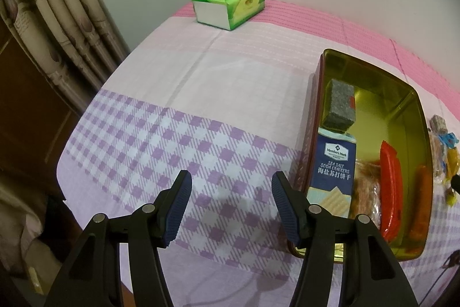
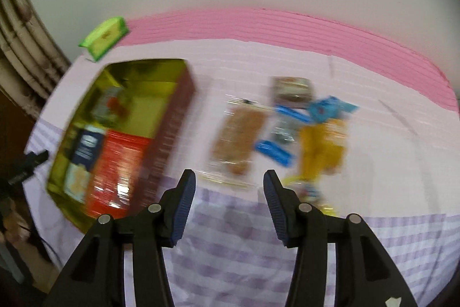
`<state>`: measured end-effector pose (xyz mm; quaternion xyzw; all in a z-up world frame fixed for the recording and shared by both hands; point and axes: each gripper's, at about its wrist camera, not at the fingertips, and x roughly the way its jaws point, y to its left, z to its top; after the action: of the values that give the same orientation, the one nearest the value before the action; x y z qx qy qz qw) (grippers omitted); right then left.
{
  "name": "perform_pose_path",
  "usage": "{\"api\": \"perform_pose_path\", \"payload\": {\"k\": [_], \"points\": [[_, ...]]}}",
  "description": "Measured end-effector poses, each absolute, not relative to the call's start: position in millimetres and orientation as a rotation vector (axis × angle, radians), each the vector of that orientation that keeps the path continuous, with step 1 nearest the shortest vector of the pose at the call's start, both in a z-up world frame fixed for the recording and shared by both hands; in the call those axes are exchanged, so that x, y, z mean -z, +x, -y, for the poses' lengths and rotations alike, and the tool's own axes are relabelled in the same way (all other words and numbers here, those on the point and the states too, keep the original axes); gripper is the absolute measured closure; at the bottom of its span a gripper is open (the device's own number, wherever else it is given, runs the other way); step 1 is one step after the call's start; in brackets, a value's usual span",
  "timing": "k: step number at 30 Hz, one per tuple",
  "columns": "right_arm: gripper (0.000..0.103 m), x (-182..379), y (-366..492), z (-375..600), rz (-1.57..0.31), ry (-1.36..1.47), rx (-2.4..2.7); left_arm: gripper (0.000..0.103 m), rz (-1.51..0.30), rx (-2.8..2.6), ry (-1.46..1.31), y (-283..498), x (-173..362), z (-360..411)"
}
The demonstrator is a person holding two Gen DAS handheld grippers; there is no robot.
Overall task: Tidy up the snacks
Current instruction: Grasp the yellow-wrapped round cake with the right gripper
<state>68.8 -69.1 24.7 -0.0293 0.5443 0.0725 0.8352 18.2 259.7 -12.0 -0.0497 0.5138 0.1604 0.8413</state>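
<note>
Bare cloth (image 1: 178, 94) left of tin (image 1: 418, 117); snacks (image 2: 287, 128) crowd right

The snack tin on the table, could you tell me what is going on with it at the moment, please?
A person holding a gripper in each hand is sorting snacks into the gold-lined tin. It already holds a soda cracker packet, a red packet and a grey block. More wrapped snacks lie loose on the cloth beside it. The left gripper hangs open and empty beside the tin. The right gripper, also open and empty, points toward the loose snacks; its view is blurred.
</note>
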Motion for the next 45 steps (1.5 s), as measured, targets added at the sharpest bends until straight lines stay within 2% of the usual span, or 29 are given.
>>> {"api": "perform_pose_path", "payload": {"k": [7, 19, 26, 32, 45], "points": [[0.056, -12.0, 62.3, 120.3, -1.181, -0.127, -0.159, 0.044, -1.09, -0.333, -0.075, 19.6, 13.0, -253.2], [0.057, 12.1, 74.7, 130.4, -1.183, -0.147, -0.234, 0.043, -1.039, -0.311, -0.028, 19.8, 4.7, -236.5], [0.073, 16.1, 65.2, 134.9, -1.162, -0.16, -0.254, 0.043, -1.025, -0.303, -0.041, 21.2, -10.4, -223.8], [0.078, 12.2, 53.3, 150.5, -1.143, -0.112, -0.227, 0.043, -1.021, -0.172, 0.005, 32.5, -20.0, -172.4], [0.078, 13.1, 52.4, 237.2, -1.02, -0.029, 0.104, 0.043, -1.084, 0.155, 0.0, 84.3, -16.5, -57.2]]}}
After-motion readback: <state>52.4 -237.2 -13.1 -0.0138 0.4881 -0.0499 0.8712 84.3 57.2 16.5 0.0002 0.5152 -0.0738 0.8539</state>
